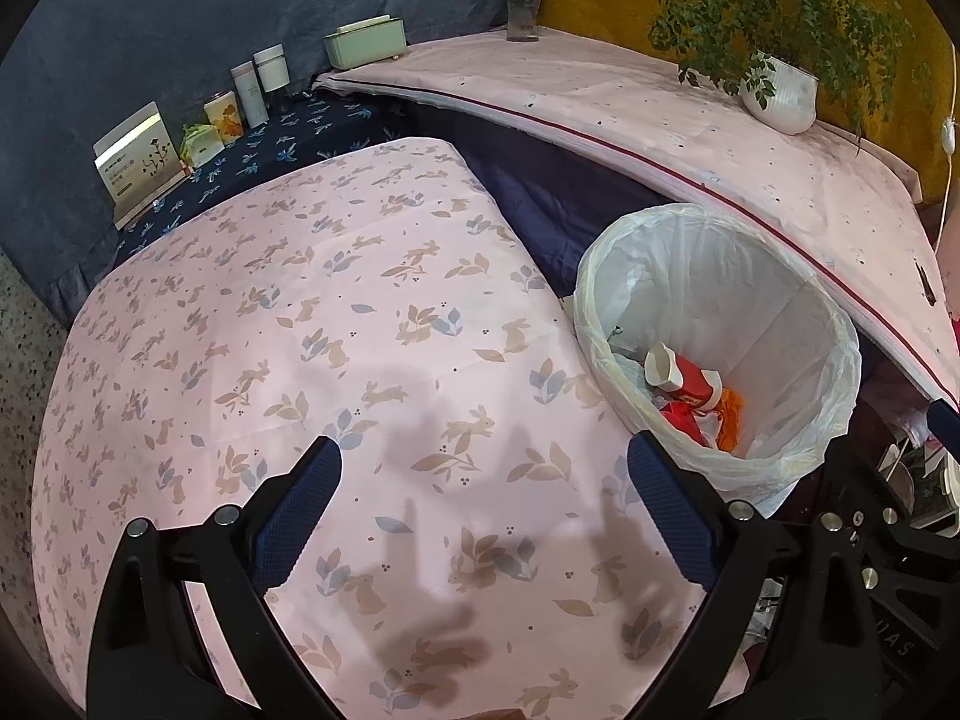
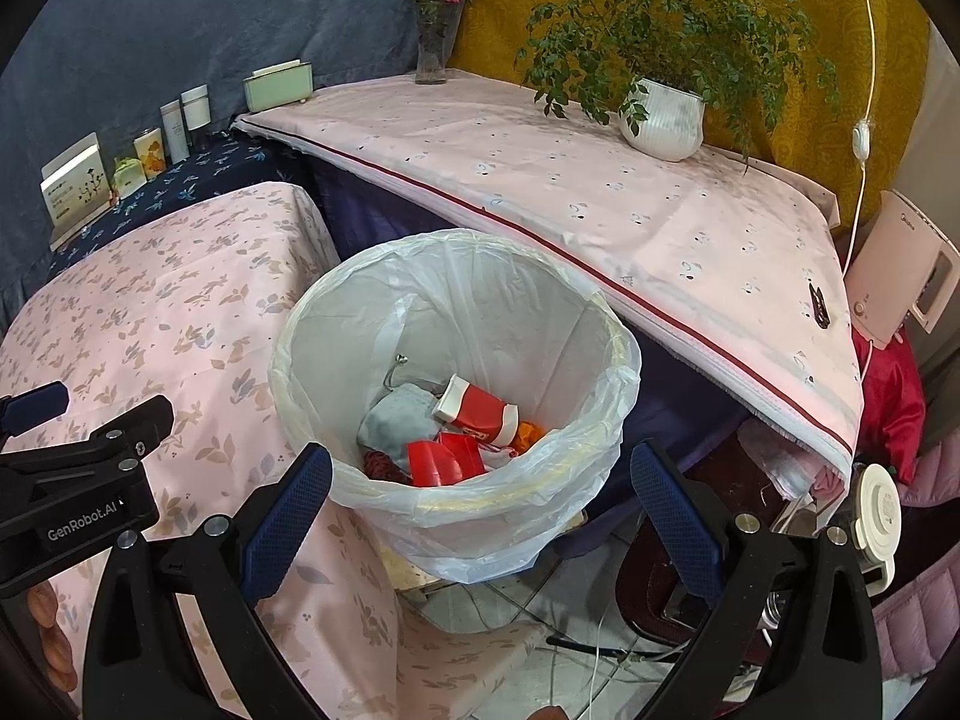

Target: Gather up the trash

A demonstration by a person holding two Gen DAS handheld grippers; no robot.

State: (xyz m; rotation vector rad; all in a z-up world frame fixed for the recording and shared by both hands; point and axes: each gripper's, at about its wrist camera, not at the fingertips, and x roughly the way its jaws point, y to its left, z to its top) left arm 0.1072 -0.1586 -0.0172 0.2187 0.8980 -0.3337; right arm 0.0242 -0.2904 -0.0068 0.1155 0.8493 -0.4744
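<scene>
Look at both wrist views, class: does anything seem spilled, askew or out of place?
Nothing stands out. The trash, including a red paper cup, lies inside the lined bin, none on the rabbit-print cloth. The potted plant and flower vase stand upright. Both grippers are open and empty.

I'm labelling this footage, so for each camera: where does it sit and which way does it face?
Left wrist: on the left gripper, facing the rabbit-print cloth; its open fingers show.
Right wrist: on the right gripper, over the lined bin; its open fingers and the left gripper show.
Shared: bin, red cup, potted plant.
</scene>
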